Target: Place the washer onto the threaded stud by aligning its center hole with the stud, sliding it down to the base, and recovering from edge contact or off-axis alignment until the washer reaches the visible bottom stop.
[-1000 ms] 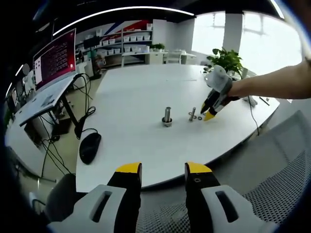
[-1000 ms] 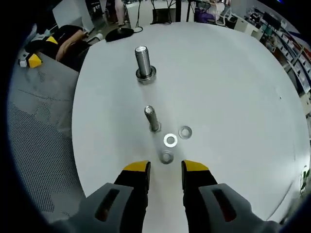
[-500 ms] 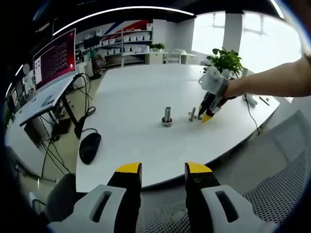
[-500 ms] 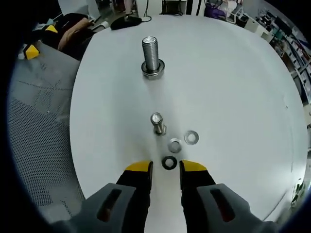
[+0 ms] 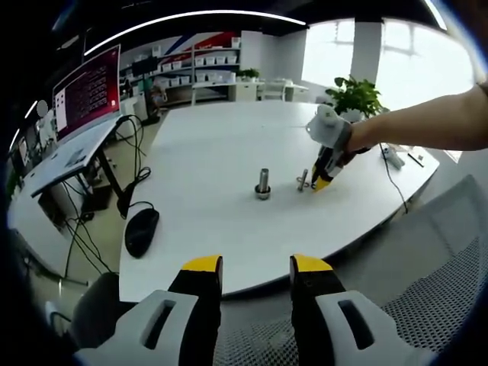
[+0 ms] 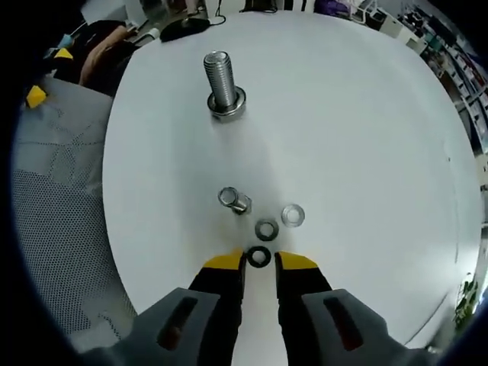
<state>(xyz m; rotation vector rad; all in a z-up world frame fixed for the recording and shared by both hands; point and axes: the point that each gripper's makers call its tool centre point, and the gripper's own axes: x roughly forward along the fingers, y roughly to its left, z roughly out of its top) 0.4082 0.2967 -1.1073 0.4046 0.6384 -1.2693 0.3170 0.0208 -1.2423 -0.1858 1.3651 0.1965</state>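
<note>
white bench (image 6: 366,114): right gripper (image 6: 259,261), jaws narrowly apart around dark washer (image 6: 258,257) near small stud (image 6: 234,200), risks flicking it away on an off-centre pinch.

Your left gripper view is bright and evenly lit; daylight through the windows (image 5: 415,65) blows out to white, and a curved ceiling light strip (image 5: 191,17) glows overhead. Fisheye distortion bends the white table (image 5: 206,160) near the edges. In your right gripper view, the tabletop shows soft glare, faint shadows, and sharp focus.
</note>
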